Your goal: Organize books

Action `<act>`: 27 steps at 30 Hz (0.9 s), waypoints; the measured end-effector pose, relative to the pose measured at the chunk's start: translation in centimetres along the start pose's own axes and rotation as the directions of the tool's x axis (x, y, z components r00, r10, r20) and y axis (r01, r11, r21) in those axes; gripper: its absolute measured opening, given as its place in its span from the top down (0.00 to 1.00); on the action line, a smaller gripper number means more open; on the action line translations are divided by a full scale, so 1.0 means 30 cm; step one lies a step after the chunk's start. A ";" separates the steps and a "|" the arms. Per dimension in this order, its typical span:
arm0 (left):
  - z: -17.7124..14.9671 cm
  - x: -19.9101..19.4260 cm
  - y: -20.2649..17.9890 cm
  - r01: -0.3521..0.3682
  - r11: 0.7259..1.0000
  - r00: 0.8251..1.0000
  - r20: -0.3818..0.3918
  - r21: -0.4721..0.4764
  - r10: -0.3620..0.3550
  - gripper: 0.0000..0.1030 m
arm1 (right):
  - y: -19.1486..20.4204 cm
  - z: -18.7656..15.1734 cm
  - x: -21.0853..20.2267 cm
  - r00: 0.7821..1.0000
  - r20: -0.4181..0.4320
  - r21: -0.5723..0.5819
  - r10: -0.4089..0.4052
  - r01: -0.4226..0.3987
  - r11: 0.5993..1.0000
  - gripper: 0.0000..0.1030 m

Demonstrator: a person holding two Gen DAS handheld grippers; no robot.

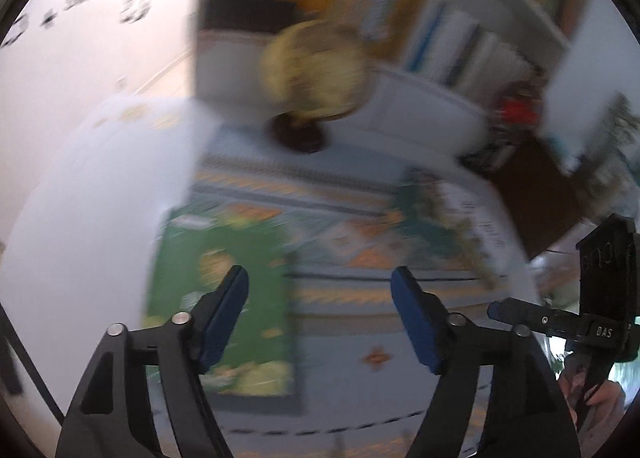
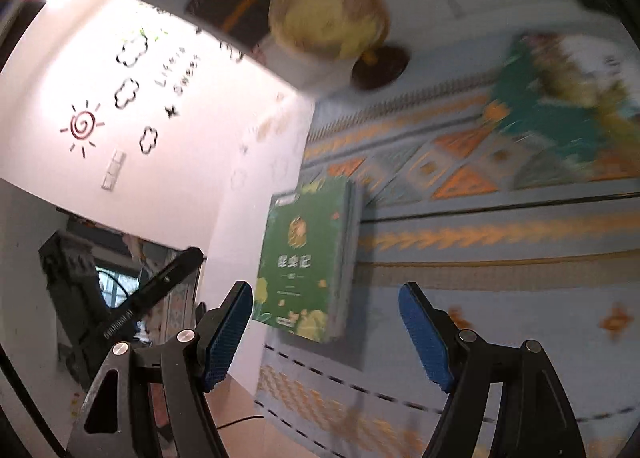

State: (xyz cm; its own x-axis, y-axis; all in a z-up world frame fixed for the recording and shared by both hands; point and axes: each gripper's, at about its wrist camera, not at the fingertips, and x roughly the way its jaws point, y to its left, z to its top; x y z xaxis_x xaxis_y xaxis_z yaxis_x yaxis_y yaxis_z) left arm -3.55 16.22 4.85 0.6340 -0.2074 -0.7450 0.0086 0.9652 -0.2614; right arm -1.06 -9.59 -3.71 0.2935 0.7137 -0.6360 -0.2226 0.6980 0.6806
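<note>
Grippers both empty — left gripper (image 1: 320, 286) and right gripper (image 2: 326, 302) stand with jaws spread wide, nothing between the blue pads. Green book (image 2: 306, 262) lies flat on the patterned tablecloth (image 2: 500, 290), near the table's left edge, under and ahead of both tools. A second book (image 2: 560, 106), teal cover with flowers, lies farther back to the right, well apart from the green one. Globe (image 2: 328, 18) stands at the back of the table, white bookshelf (image 1: 492, 18) behind it with books already upright. Risks as I judge them: both views are smeared, so any approach at this pace could land off the cover; the green book sits close to the edge, so a sideways nudge could slide it off; the cloth could bunch if a pad drags; carrying toward the shelf could clip the globe. Readable text: wall decal "Life is sweet", roughly; green cover has Chinese title characters, too small to be sure of; "DAS" on the right tool's body in the left view.
</note>
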 end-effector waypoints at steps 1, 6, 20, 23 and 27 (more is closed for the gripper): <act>0.011 0.016 -0.048 0.013 1.000 1.000 -0.009 0.028 -0.013 0.29 | -0.036 -0.005 -0.066 1.000 0.028 0.006 -0.010 0.010 1.000 0.27; 0.085 0.152 -0.284 0.084 0.985 0.994 -0.078 0.149 -0.073 0.29 | -0.248 0.005 -0.317 0.985 0.148 0.128 -0.085 0.066 0.990 0.27; 0.255 0.786 -0.870 0.266 0.881 0.937 -0.318 0.391 -0.142 0.29 | -0.877 0.174 -0.553 0.923 0.320 0.552 -0.213 0.001 0.834 0.27; 0.227 0.964 -0.940 0.289 0.865 0.916 -0.379 0.410 -0.127 0.30 | -1.028 0.204 -0.521 0.919 0.316 0.624 -0.234 -0.016 0.781 0.27; 0.168 1.160 -0.996 0.312 0.857 0.881 -0.462 0.409 -0.100 0.31 | -1.143 0.254 -0.445 0.923 0.284 0.654 -0.259 0.011 0.756 0.27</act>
State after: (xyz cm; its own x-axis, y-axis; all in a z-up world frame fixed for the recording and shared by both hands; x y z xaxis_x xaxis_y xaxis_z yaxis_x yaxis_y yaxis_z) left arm 22.16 -19.05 -10.18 0.2002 -0.3532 -0.9139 0.5216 0.8280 -0.2057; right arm 9.74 -43.50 -15.78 0.5925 0.4618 -0.6601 0.4431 0.4975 0.7457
